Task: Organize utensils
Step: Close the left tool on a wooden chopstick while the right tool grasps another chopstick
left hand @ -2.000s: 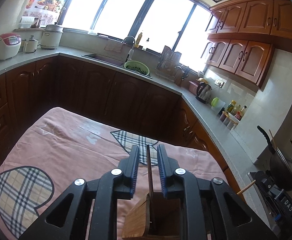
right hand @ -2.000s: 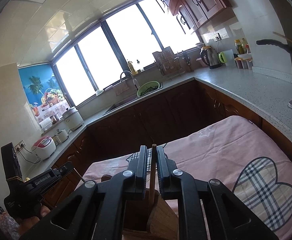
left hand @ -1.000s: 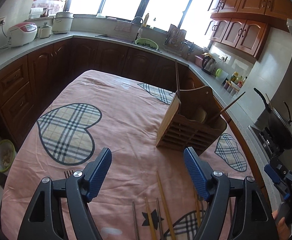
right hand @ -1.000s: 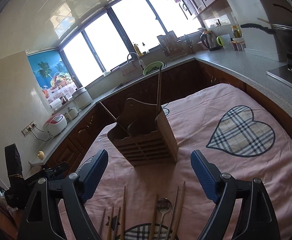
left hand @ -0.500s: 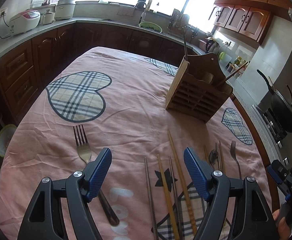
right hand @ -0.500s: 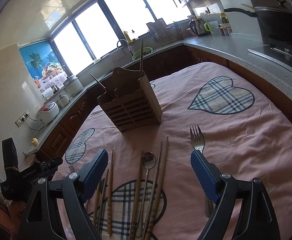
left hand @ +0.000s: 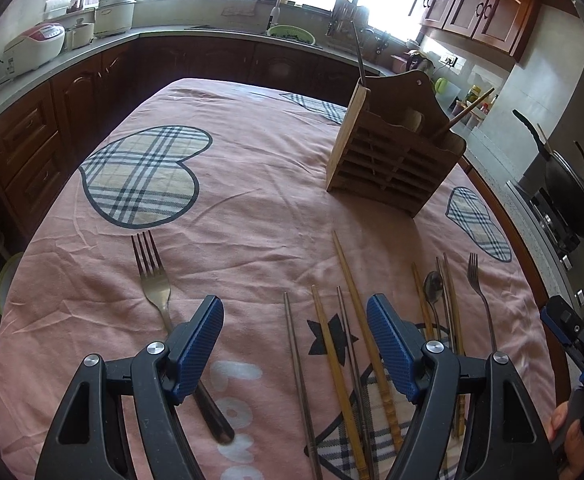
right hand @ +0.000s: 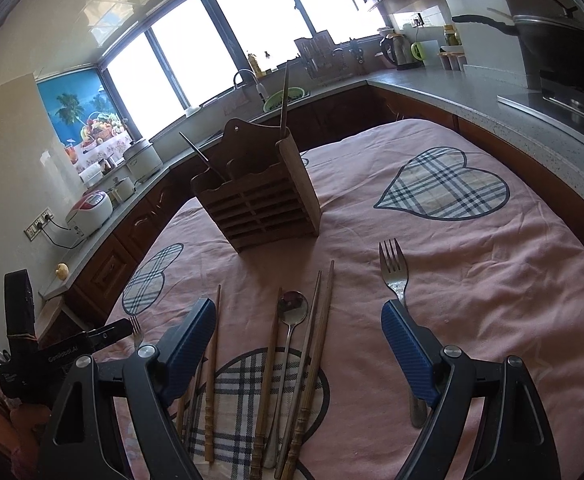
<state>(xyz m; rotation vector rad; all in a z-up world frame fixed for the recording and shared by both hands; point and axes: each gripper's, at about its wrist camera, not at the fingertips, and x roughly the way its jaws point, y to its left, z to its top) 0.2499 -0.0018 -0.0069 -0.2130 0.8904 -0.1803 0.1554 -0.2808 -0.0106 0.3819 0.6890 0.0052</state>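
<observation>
A wooden slatted utensil holder (left hand: 392,160) (right hand: 259,204) stands on the pink cloth with one chopstick upright in it and another leaning. Loose on the cloth nearer me lie several chopsticks (left hand: 362,316) (right hand: 320,340), a metal spoon (left hand: 432,284) (right hand: 292,312) and two forks. One fork (left hand: 153,276) lies by the left finger of my left gripper (left hand: 295,340), which is open and holds nothing. The other fork (right hand: 394,272) (left hand: 476,284) lies by the right finger of my right gripper (right hand: 298,340), open and holding nothing above the spoon and chopsticks.
Dark wooden cabinets and a grey counter (right hand: 492,92) wrap around the table. A rice cooker (left hand: 31,46), a sink, a kettle (right hand: 398,50) and a wok (left hand: 568,196) on the stove stand there. A person's hand (left hand: 568,440) holds the other gripper at the right edge.
Both grippers pulled back from the holder, where each left a chopstick, opened wide and tipped down toward the loose utensils. The forks, spoon and chopsticks came into view.
</observation>
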